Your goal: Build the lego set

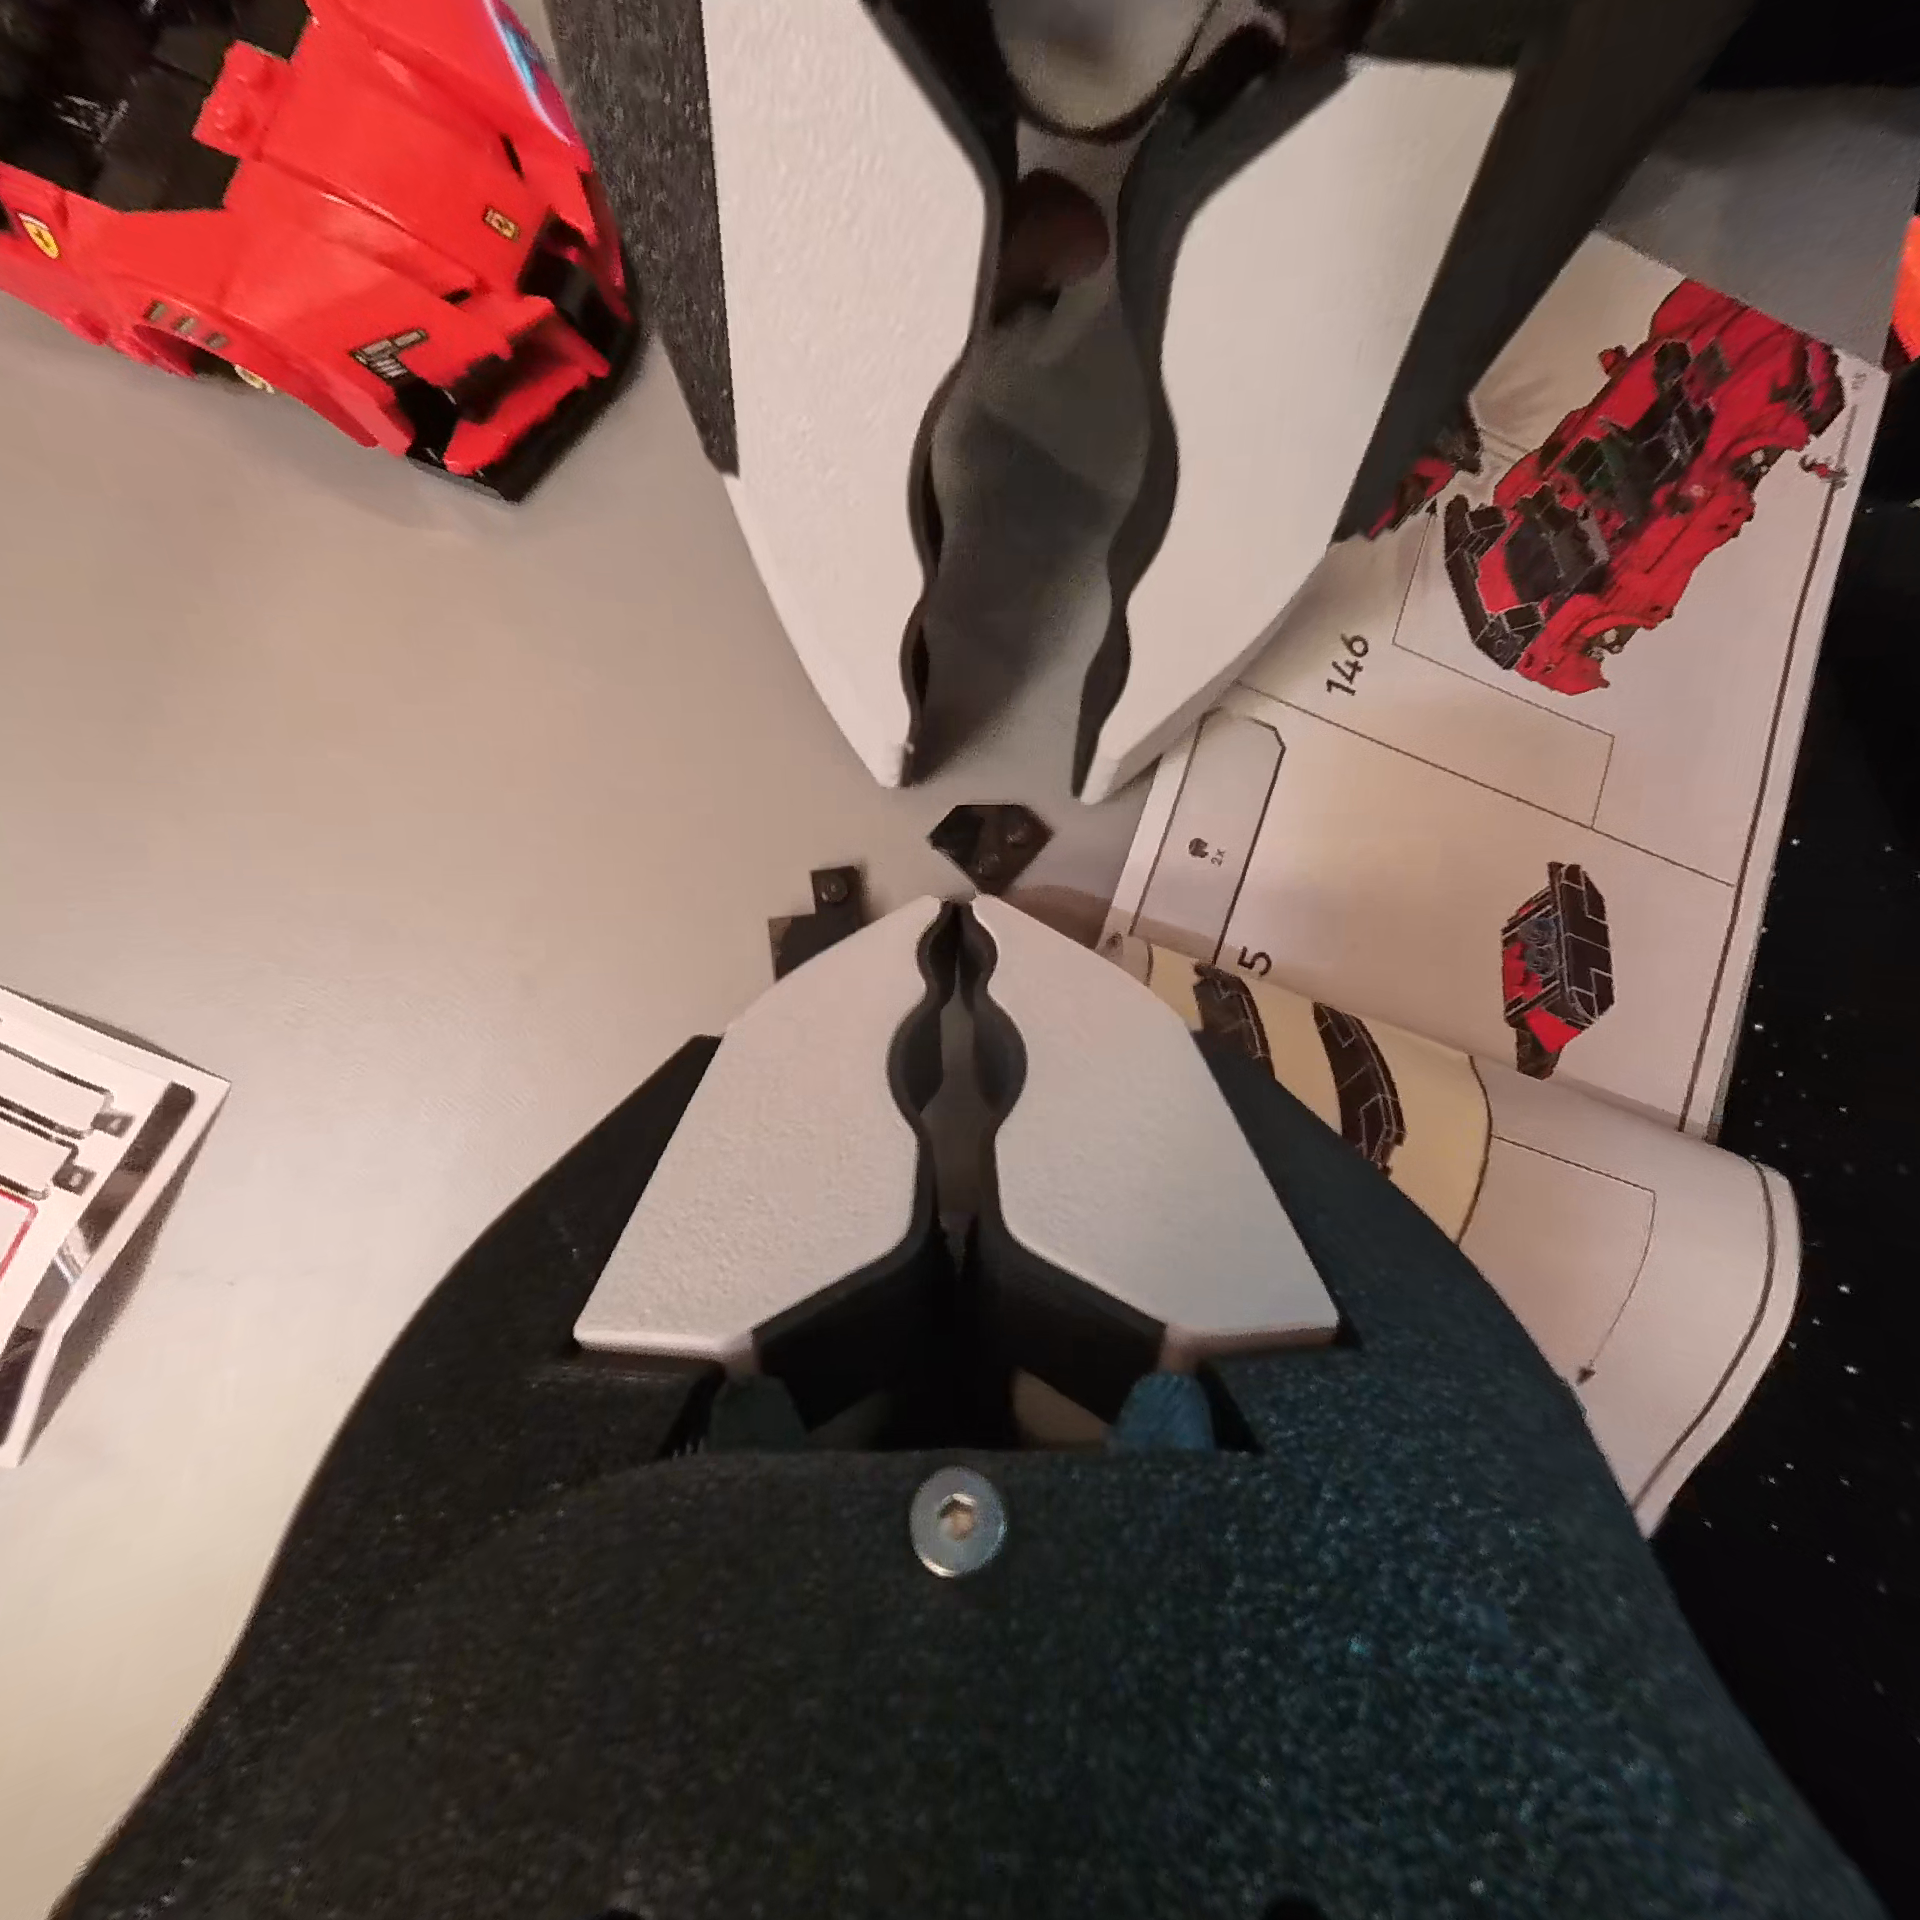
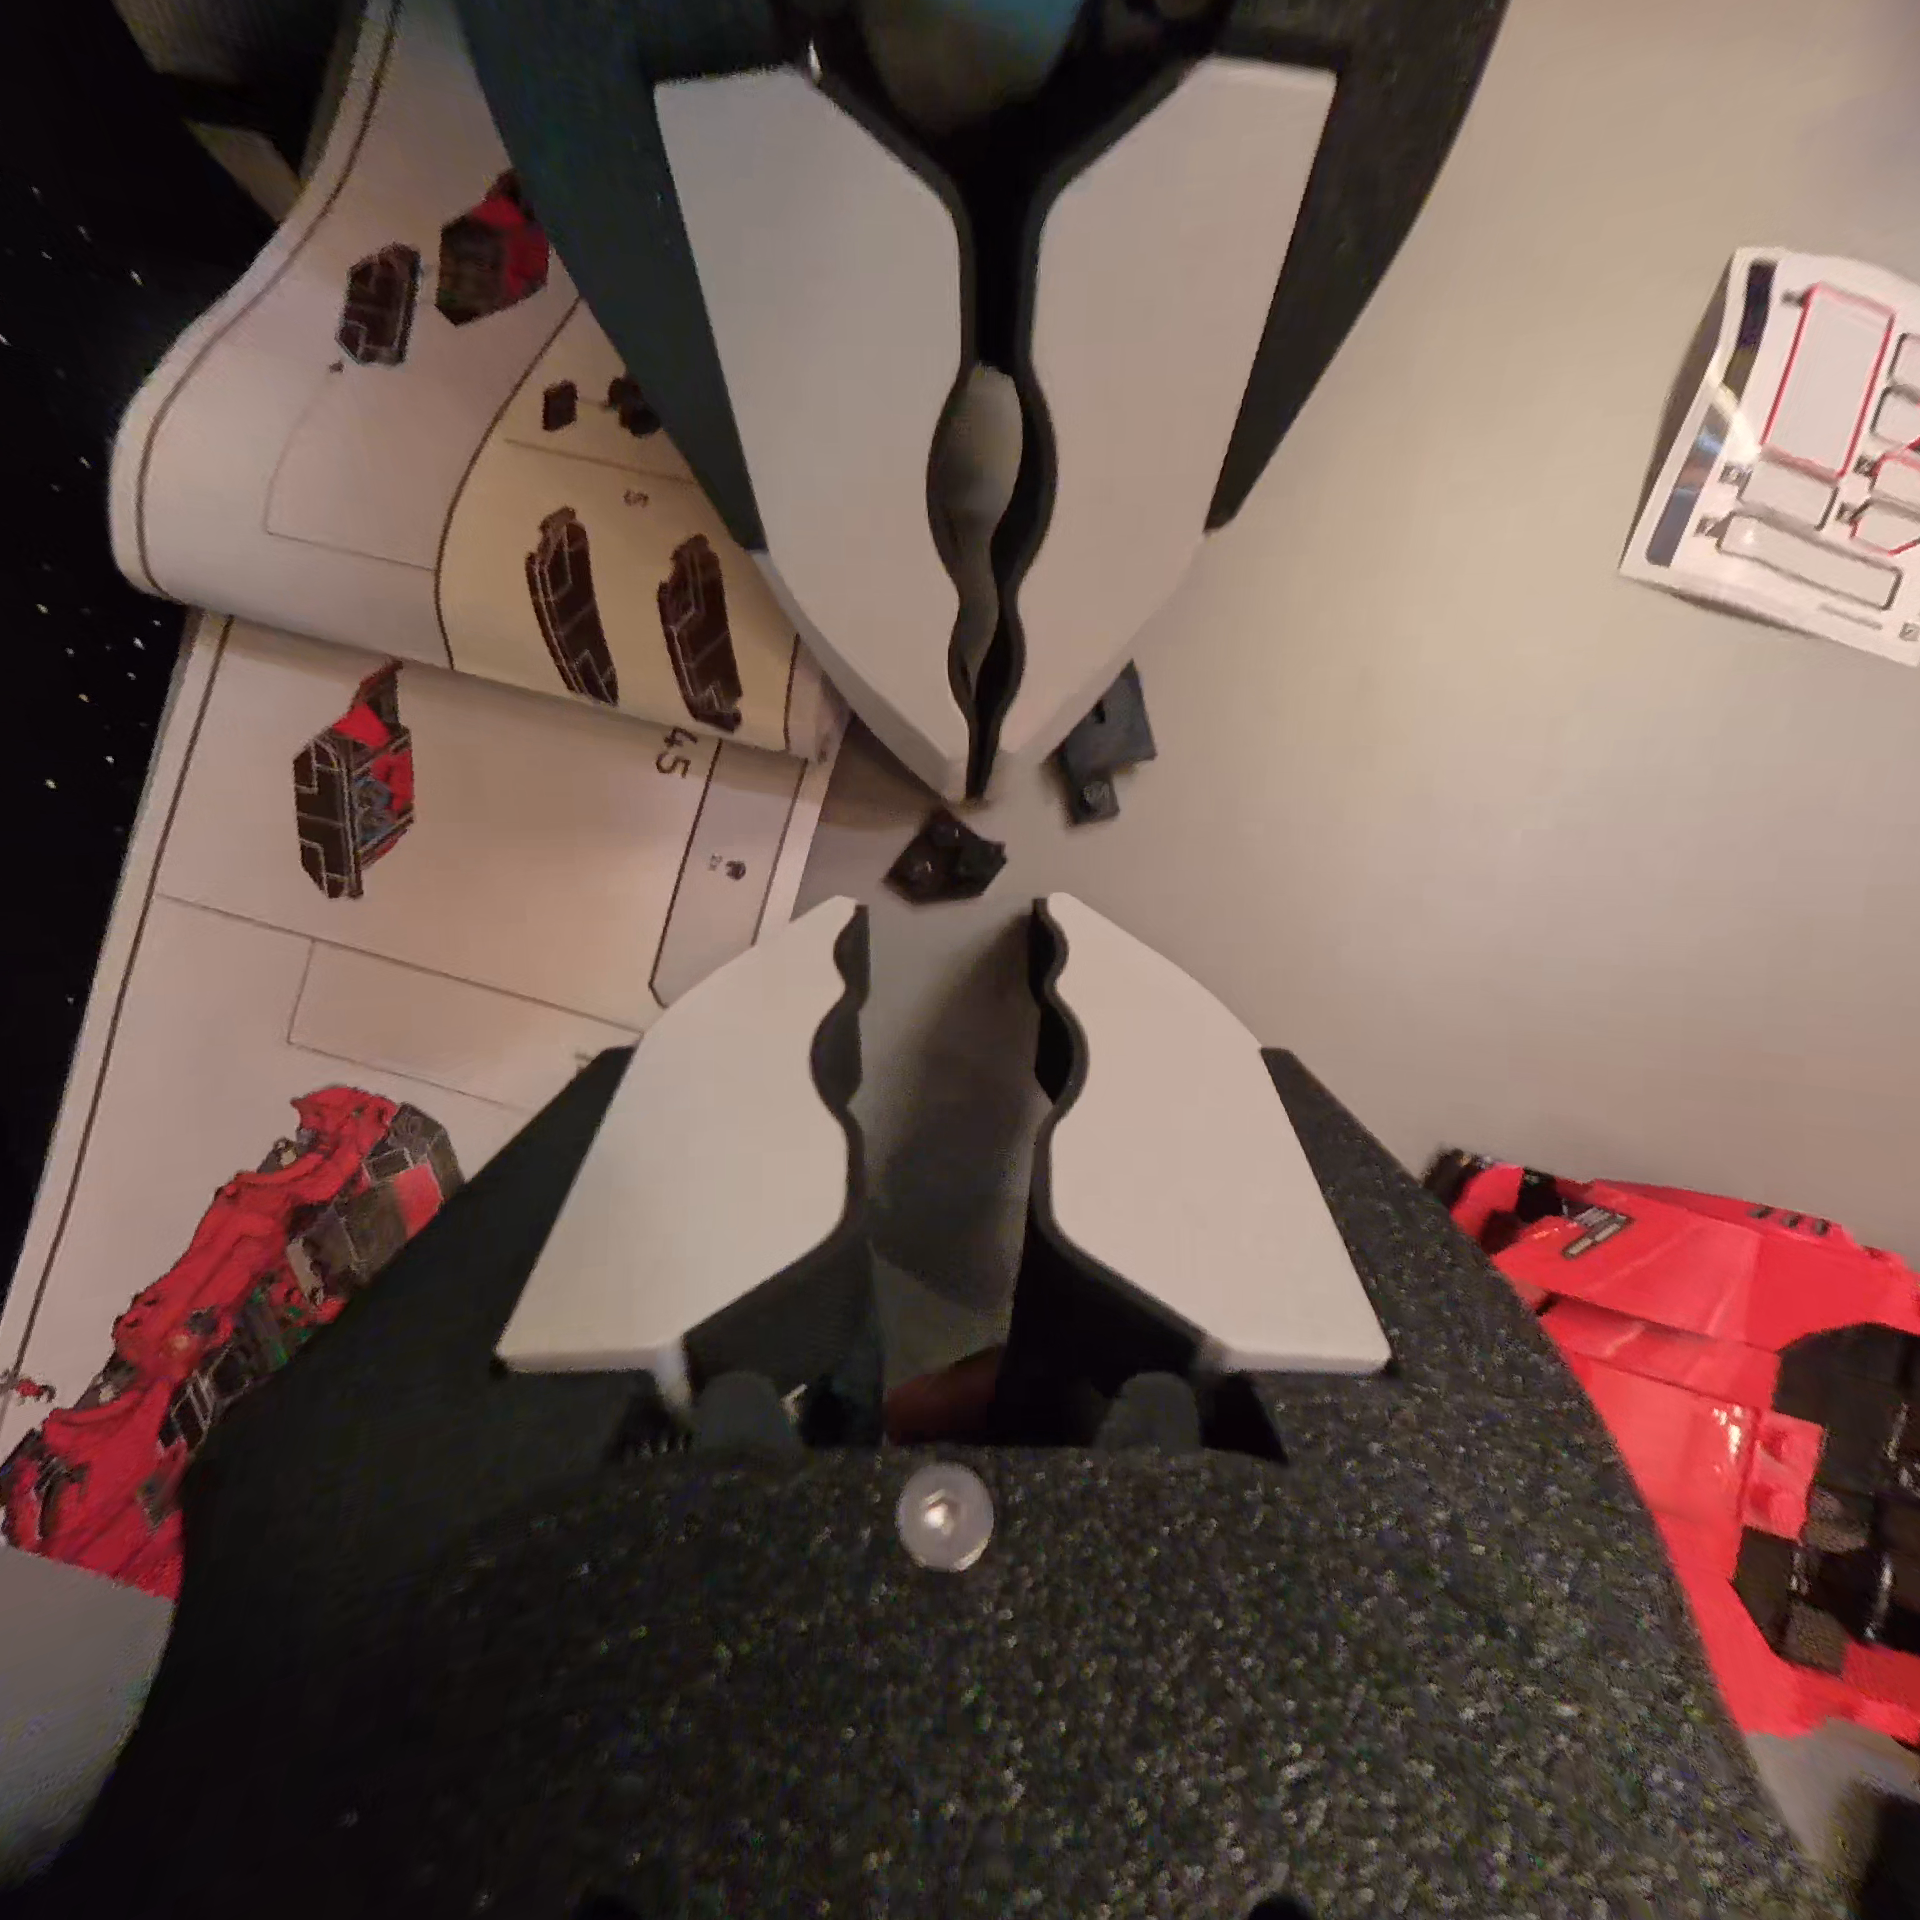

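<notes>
A small black Lego piece lies on the grey table between the two grippers and also shows in the right wrist view. My left gripper is shut, with nothing visible in it, and its tip sits just short of the piece. My right gripper is open and empty, facing the left one, its fingertips on either side just before the piece. A second black piece lies beside the left gripper's tip, partly hidden by a finger. The red Lego car stands off to the side.
The open instruction booklet lies at the table edge next to the pieces, one page curled up. A sticker sheet lies on the other side. Beyond the booklet is a dark speckled surface. Less than 4 cm separates the two grippers' tips.
</notes>
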